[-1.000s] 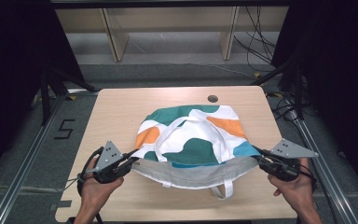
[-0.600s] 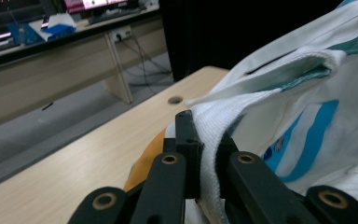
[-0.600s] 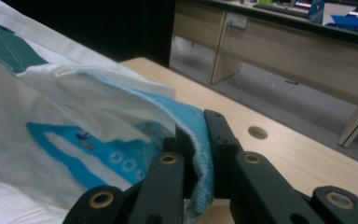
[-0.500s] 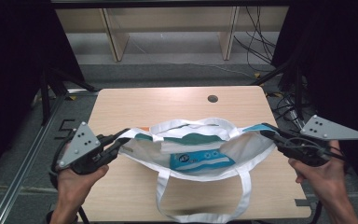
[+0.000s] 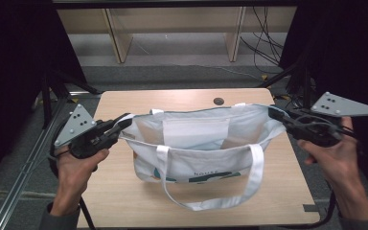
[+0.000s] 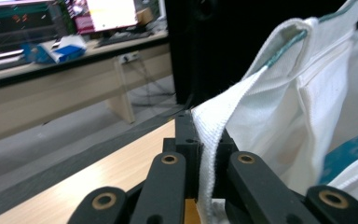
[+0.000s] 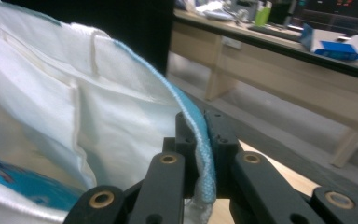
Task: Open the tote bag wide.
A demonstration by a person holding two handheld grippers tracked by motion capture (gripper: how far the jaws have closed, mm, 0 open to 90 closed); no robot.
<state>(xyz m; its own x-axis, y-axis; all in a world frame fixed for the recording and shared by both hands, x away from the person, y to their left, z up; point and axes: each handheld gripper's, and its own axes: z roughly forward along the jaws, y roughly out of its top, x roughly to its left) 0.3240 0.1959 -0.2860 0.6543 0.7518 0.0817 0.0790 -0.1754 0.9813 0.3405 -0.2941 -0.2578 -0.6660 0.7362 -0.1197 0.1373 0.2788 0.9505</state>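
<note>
A white canvas tote bag (image 5: 196, 143) with teal trim hangs stretched wide above the wooden table (image 5: 124, 201), its mouth open toward me and one long handle (image 5: 211, 201) drooping in front. My left gripper (image 5: 124, 123) is shut on the bag's left rim; the white hem (image 6: 209, 140) is pinched between its black jaws. At the other end my right gripper (image 5: 274, 114) is shut on the right rim, with the blue-edged hem (image 7: 200, 140) clamped between its jaws. Both hands hold the bag raised off the tabletop.
A small dark round spot (image 5: 218, 101) marks the table's far edge behind the bag. Wooden shelving (image 5: 172, 28) and cables (image 5: 263, 43) stand on the floor beyond. A metal rail (image 5: 24, 172) runs along the table's left side.
Both grippers have risen and spread apart, lifting the bag from lying flat on the table to hanging open. The patterned side has turned away, leaving the white side and a handle facing me.
</note>
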